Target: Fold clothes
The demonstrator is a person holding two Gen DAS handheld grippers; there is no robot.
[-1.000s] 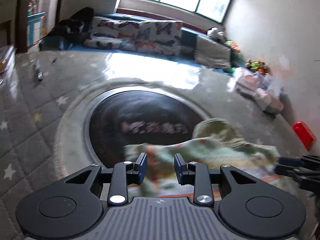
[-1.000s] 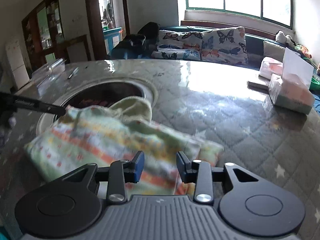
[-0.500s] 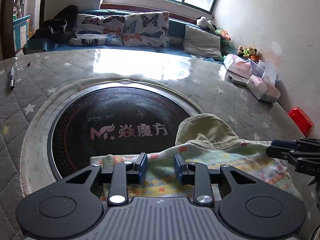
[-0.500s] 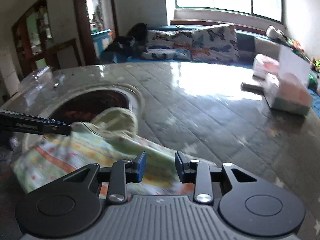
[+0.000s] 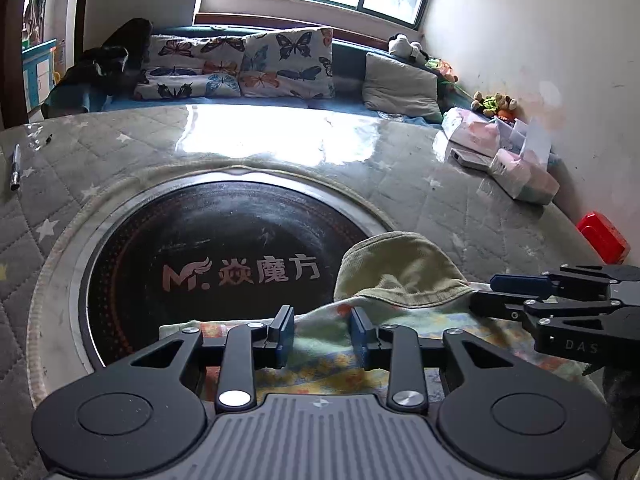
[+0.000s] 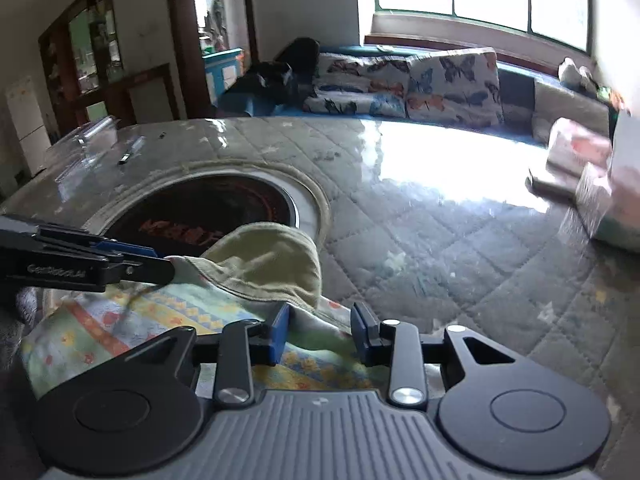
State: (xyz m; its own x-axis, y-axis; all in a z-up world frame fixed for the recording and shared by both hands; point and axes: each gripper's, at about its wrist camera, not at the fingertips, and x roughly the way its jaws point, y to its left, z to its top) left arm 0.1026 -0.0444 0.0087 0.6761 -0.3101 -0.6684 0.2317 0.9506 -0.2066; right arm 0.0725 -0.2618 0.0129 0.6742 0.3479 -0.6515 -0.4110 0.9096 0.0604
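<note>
A small patterned garment (image 5: 320, 356) in pale green, yellow and orange, with an olive-green hood (image 5: 396, 268), lies bunched on the table at the near edge of the round black cooktop (image 5: 208, 248). My left gripper (image 5: 320, 334) is open, its fingers over the garment's near left part. My right gripper (image 6: 320, 334) is open over the garment's (image 6: 132, 320) right end, just below the hood (image 6: 268, 260). Each gripper shows in the other's view: the right one (image 5: 488, 292) and the left one (image 6: 160, 266) both reach over the cloth.
The table has a grey quilted cover (image 5: 460, 216) under glossy plastic. A pen (image 5: 15, 168) lies at the far left. Tissue packs and boxes (image 5: 520, 176) and a red object (image 5: 604, 238) sit at the right by the wall. A sofa with butterfly cushions (image 5: 240, 64) stands behind.
Both grippers moved forward and lower over the garment, and the views steadied. The garment has settled lower on the table. The jaws stayed open.
</note>
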